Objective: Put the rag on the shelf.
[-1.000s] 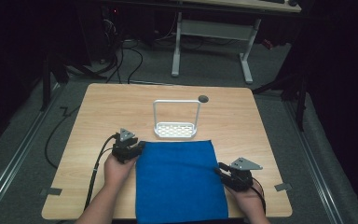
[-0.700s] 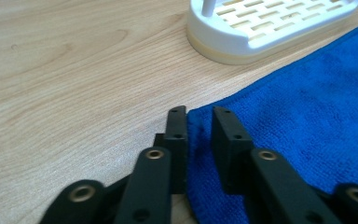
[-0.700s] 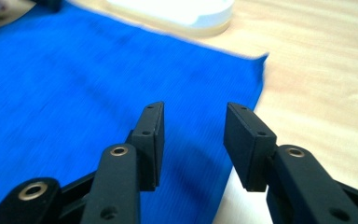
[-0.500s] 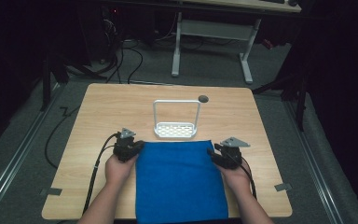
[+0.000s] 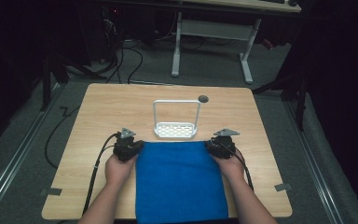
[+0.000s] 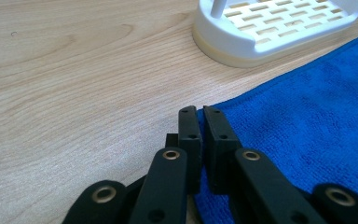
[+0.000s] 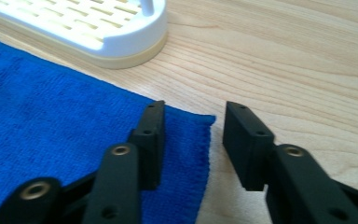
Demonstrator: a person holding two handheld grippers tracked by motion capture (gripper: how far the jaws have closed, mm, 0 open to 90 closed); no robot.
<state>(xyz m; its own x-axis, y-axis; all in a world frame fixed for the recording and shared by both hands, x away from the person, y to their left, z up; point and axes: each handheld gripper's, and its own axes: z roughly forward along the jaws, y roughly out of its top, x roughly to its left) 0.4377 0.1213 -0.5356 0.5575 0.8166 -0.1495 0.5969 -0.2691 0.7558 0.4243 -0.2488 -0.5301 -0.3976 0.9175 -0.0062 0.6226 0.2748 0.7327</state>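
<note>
A blue towel (image 5: 179, 179) lies flat on the wooden table (image 5: 112, 107), its near edge at the table's front. My left gripper (image 5: 136, 146) sits at the towel's far left corner. In the left gripper view that gripper (image 6: 200, 113) has its jaws pressed together on the corner of the towel (image 6: 307, 116). My right gripper (image 5: 211, 145) is at the far right corner. In the right gripper view it (image 7: 193, 116) stands open, one jaw over the towel (image 7: 51, 93) and the other over bare wood, with the corner between them.
A white slotted rack (image 5: 176, 130) with a tall wire handle stands just beyond the towel's far edge, between the two grippers. A small dark hole (image 5: 203, 98) marks the tabletop behind it. Cables trail from both grippers toward the front.
My right gripper has moved forward along the towel's right edge to its far right corner. The left gripper has stayed at the far left corner.
</note>
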